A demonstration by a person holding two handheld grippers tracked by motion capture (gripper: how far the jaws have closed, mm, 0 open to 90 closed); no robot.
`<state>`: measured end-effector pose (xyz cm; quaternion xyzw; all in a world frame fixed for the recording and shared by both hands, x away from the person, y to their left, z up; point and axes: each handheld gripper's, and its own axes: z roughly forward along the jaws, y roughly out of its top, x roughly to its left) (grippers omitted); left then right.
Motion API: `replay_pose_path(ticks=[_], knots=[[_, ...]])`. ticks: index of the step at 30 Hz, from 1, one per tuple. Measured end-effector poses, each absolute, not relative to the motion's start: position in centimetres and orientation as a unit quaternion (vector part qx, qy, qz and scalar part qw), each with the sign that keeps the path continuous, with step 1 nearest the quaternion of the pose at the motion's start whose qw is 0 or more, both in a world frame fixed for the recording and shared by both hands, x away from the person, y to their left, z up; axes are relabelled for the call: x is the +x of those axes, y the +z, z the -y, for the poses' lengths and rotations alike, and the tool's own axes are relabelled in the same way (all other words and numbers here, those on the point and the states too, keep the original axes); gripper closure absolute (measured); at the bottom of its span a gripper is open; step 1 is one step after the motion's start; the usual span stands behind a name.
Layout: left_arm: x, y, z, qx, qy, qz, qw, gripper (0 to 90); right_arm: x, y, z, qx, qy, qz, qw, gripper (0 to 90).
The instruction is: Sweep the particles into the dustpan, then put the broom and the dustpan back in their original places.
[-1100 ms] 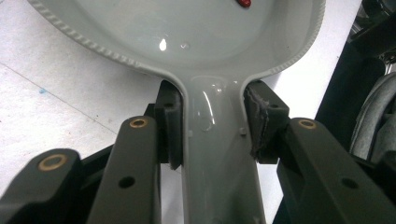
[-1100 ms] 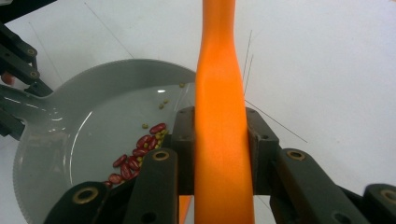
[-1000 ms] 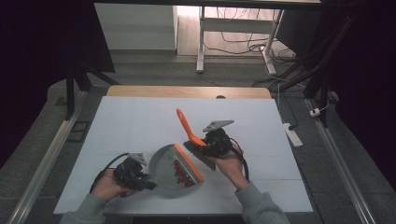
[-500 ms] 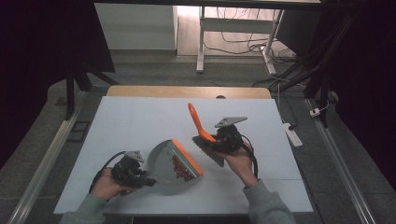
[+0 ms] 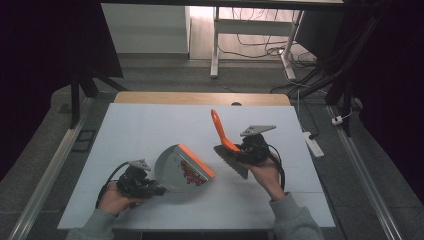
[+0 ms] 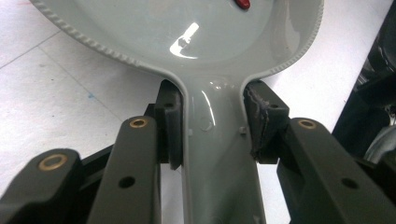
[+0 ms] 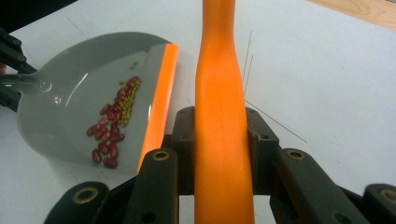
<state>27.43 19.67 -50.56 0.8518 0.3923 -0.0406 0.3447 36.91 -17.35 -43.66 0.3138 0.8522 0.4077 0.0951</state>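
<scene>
right gripper [image 5: 235, 152] clamped on brush [image 5: 220, 131], now swung up and right, clear of dustpan [image 5: 182, 169], left gripper [image 5: 150, 187] gripping dustpan handle, unmoved, beans [image 5: 190, 174] inside pan on table [image 5: 150, 125]

Both grippers, the left gripper [image 5: 159, 190] and the right gripper [image 5: 223, 153], are black, with brass-coloured pivot pins, black trailing cables and grey three-cornered top plates. The person wears grey-green sleeves [image 5: 295, 220].

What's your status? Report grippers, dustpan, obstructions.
Left gripper shut on dustpan handle. Right gripper shut on orange brush handle, lifted beside the pan. Beans lie in pan. Nothing in the way.
</scene>
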Motion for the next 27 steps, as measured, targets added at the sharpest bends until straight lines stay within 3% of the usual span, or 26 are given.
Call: replay_pose_path(ticks=[27], knots=[[26.1,-50.2,-20.3,0.810,0.015,-0.452,0.373,61.5,35.2,-44.1,21.6,0.306,0.399,-0.861,0.081,70.6]])
